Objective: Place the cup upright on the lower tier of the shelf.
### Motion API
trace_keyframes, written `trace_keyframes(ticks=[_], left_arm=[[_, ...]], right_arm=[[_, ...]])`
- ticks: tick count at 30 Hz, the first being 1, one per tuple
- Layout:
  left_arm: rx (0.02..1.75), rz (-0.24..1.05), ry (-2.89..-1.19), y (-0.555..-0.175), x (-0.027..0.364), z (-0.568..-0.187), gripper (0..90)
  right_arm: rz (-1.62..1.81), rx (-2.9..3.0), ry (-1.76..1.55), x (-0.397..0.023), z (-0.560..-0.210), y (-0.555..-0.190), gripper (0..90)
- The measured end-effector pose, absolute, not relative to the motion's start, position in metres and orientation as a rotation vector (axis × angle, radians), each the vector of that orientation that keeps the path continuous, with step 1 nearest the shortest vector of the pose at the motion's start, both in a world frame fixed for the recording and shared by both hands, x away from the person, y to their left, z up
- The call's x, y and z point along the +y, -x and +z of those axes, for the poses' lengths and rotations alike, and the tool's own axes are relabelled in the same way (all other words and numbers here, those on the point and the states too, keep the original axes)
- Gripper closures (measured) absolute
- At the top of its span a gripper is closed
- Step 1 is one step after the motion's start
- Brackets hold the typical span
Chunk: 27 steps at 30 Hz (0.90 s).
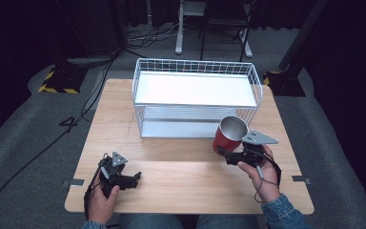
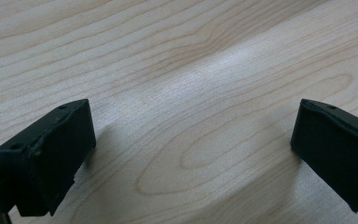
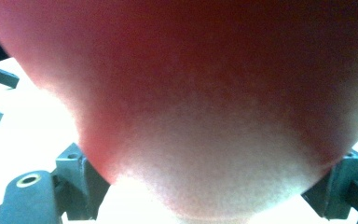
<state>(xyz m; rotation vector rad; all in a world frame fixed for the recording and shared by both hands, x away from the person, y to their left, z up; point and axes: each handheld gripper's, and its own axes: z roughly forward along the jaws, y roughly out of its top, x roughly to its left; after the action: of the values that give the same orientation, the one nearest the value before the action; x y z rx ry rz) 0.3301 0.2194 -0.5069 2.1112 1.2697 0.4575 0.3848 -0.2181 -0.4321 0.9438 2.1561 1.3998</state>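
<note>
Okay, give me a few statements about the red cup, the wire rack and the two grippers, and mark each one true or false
1. The right gripper is clamped on the red cup. True.
2. The red cup stands on the top shelf of the white wire rack. False: it is in front of the rack, held over the table.
3. The left gripper has its jaws open over bare wood. True.
4. The cup is full of liquid. False: its metal inside looks empty.
5. The left gripper holds a spoon. False: nothing is between its jaws.
</note>
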Motion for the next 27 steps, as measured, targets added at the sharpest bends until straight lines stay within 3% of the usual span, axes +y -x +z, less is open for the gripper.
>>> trace_keyframes(ticks=[27], left_arm=[[1.267,0.455,-2.111,-0.331,0.219,-0.507,0.1]], right_arm=[[1.360,2.255,-0.916,-0.161,-0.450,-0.436,16.6]])
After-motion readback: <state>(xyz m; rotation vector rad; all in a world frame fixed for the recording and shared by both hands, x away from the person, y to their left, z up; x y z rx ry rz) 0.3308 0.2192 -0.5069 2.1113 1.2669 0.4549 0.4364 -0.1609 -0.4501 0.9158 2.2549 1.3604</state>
